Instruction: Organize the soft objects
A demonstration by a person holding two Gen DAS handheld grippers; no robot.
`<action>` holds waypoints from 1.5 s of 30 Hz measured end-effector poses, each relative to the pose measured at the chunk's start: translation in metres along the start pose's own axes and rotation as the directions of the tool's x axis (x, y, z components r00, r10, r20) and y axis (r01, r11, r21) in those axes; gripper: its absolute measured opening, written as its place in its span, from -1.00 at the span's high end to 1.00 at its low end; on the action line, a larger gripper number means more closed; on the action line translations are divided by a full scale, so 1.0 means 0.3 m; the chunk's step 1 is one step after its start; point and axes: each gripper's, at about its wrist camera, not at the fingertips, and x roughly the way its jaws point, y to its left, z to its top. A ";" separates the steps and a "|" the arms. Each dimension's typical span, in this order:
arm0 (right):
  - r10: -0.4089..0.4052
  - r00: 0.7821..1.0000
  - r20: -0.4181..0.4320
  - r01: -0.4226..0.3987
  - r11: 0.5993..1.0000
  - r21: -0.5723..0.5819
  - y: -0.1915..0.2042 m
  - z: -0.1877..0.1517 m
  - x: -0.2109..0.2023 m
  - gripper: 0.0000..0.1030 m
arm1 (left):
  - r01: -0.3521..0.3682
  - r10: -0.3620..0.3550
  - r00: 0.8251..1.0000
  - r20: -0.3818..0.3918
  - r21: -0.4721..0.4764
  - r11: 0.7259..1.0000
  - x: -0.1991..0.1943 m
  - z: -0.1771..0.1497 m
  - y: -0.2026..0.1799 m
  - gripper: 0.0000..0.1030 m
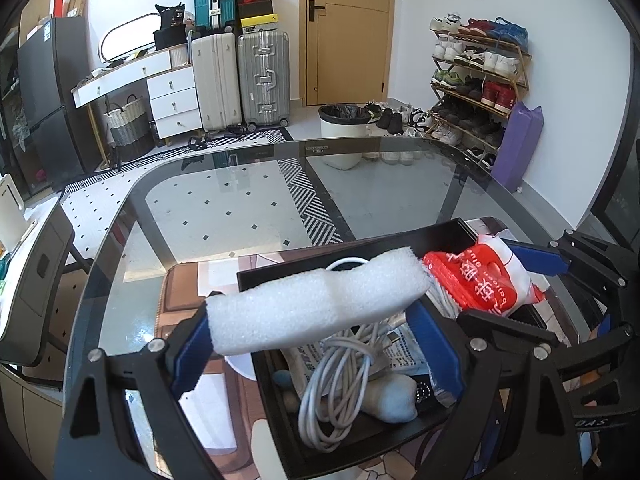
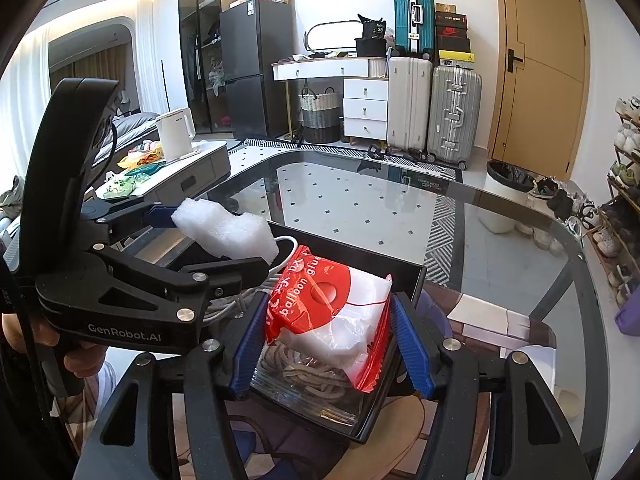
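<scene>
Two grips | foam strip (image 1: 316,304) in left jaws | red-white packet (image 2: 332,316) in right jaws

One black tray (image 1: 360,246) lies under both tools. One white foam piece (image 1: 316,304) sits between the left gripper's (image 1: 314,344) fingers; one red-and-white packet (image 2: 332,312) between the right gripper's (image 2: 330,356). Below the foam: one coiled white cable (image 1: 336,392). Beyond the tools stand three suitcases (image 1: 262,80), one white bin (image 1: 344,132) and one shoe rack (image 1: 476,84).
</scene>
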 end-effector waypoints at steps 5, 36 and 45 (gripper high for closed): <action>-0.005 1.000 0.005 0.005 1.000 0.003 -0.001 -0.007 -0.014 -0.46 | 0.003 -0.003 1.000 -0.001 -0.005 1.000 -0.003 0.001 -0.011 -0.75; -0.006 0.987 0.162 -0.006 0.997 0.073 0.041 -0.117 -0.197 -0.99 | 0.020 -0.010 0.993 0.121 -0.076 0.997 -0.194 -0.127 0.015 -1.00; -0.013 0.976 0.216 0.000 0.998 0.062 0.078 -0.162 -0.223 -0.99 | -0.020 0.029 0.985 0.171 -0.058 0.998 -0.240 -0.205 0.019 -1.00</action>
